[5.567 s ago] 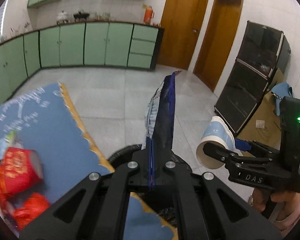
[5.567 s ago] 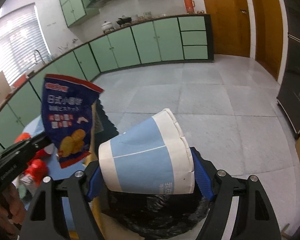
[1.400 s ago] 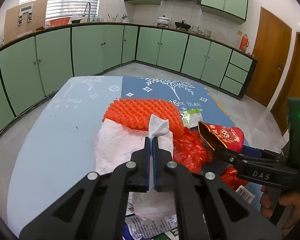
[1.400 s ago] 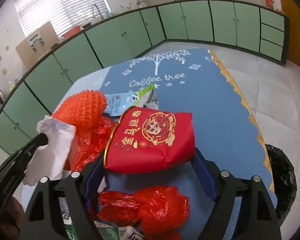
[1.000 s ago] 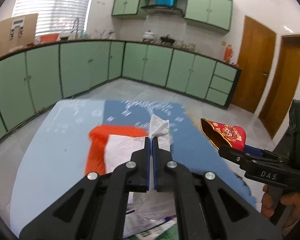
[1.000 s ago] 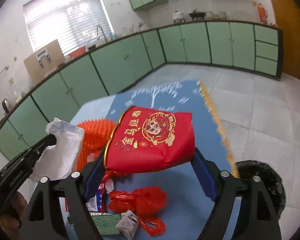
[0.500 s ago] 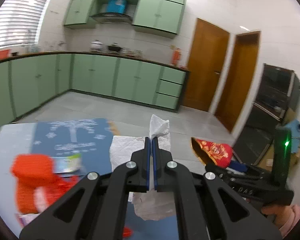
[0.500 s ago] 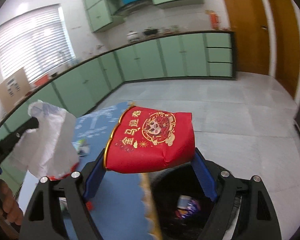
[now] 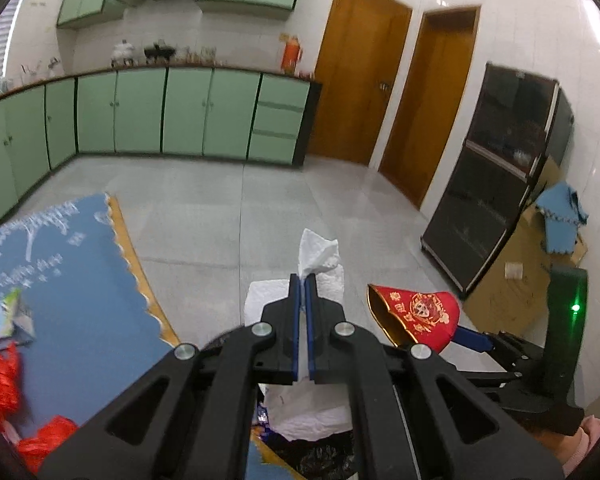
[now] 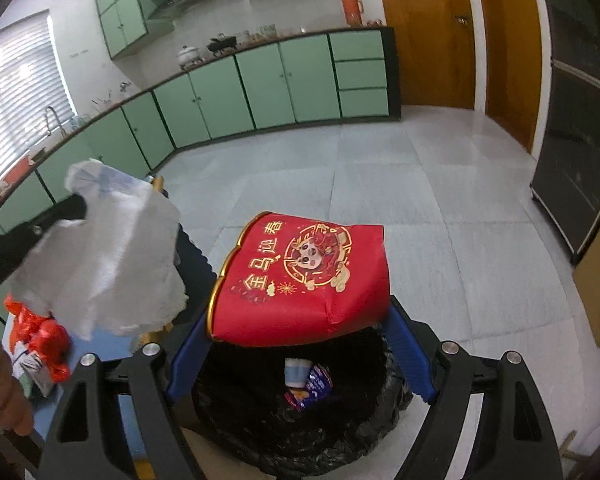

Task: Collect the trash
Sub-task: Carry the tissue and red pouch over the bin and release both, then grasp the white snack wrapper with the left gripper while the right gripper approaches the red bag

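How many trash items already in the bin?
2 visible in the black-lined bin: a blue-and-white paper cup and, touching it on the right, a dark blue snack wrapper. The red cup above may hide more.

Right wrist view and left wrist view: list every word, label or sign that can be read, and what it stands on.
"金马迎春": gold characters on the red paper cup held in the right gripper.
White lettering on the blue tablecloth: too blurred to read.
Print on the blue snack wrapper in the black trash bag: too small to read.
White tissue in the left gripper: no text.
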Demonstrator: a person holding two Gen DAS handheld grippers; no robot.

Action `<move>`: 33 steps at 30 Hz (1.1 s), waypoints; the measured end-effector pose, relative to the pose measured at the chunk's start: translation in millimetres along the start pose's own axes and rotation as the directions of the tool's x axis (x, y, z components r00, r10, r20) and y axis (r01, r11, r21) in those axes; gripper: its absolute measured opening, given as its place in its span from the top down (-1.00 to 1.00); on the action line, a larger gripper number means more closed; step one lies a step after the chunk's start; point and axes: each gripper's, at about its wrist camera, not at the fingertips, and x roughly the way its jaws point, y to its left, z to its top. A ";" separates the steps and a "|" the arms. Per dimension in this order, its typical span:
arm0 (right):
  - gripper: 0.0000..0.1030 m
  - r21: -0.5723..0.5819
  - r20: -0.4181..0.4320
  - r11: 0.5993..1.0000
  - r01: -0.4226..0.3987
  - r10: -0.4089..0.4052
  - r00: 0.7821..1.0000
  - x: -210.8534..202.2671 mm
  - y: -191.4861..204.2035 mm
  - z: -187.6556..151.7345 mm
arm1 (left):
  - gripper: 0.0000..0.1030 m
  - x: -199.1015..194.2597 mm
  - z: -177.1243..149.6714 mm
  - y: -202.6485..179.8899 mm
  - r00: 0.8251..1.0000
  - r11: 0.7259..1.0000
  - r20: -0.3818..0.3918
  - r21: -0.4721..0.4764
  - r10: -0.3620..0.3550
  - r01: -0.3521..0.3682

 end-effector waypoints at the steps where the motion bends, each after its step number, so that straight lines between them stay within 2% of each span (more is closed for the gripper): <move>1: -0.57 0.002 -0.008 1.000 0.001 -0.001 1.000 3.7 -2.9 -1.4 | 0.93 8.9 -3.2 0.7 1.000 1.000 -0.023 0.000 0.000 0.000; 3: -0.57 -0.002 -0.032 1.000 0.001 -0.001 0.999 15.4 -5.1 -4.3 | 0.82 21.6 -7.0 2.4 0.998 1.000 -0.059 -0.003 0.001 -0.001; 6: -0.63 -0.031 -0.073 0.999 0.011 -0.014 0.997 30.8 -3.3 -5.6 | 0.17 30.9 -9.6 7.9 0.996 1.000 -0.086 -0.013 0.021 -0.022; 8: -0.78 -0.046 -0.078 0.999 0.025 -0.029 0.997 32.5 -1.6 -9.6 | 0.11 30.8 -11.4 11.5 0.996 0.999 -0.088 -0.020 0.025 -0.027; 15: -0.88 -0.043 -0.062 0.999 0.018 -0.021 0.998 21.7 7.3 -5.9 | -0.13 7.9 -8.3 23.7 0.996 0.998 -0.061 -0.030 0.062 -0.063; 19: -0.88 -0.062 -0.026 0.998 -0.023 0.022 0.999 7.2 23.5 2.0 | -0.29 -26.4 -9.8 41.7 0.992 0.992 -0.029 -0.043 0.121 -0.122; 22: -0.88 -0.088 0.004 0.993 -0.073 0.073 0.997 -3.5 39.5 11.0 | -0.36 -60.2 -12.2 60.8 0.981 0.978 0.001 -0.065 0.196 -0.196; 26: -0.88 -0.137 0.029 0.979 -0.151 0.156 0.987 -17.5 77.0 15.8 | -0.38 -107.8 -21.2 91.1 0.947 0.945 0.028 -0.088 0.320 -0.316; 29: -0.88 -0.178 0.032 0.960 -0.215 0.224 0.974 -23.8 108.9 14.3 | -0.39 -148.4 -35.9 120.1 0.899 0.893 0.023 -0.131 0.437 -0.431; 30: -0.88 -0.190 0.030 0.954 -0.232 0.242 0.970 -25.0 118.3 13.3 | -0.39 -157.4 -40.0 126.5 0.887 0.880 0.019 -0.142 0.461 -0.454; 32: -0.88 -0.217 0.019 0.939 -0.267 0.278 0.960 -25.0 140.2 8.1 | -0.40 -181.9 -53.8 144.4 0.850 0.837 0.001 -0.172 0.527 -0.519; 33: -0.88 -0.232 0.009 0.929 -0.289 0.299 0.954 -24.7 152.7 4.8 | -0.45 -191.7 -61.0 151.2 0.837 0.822 -0.008 -0.184 0.546 -0.538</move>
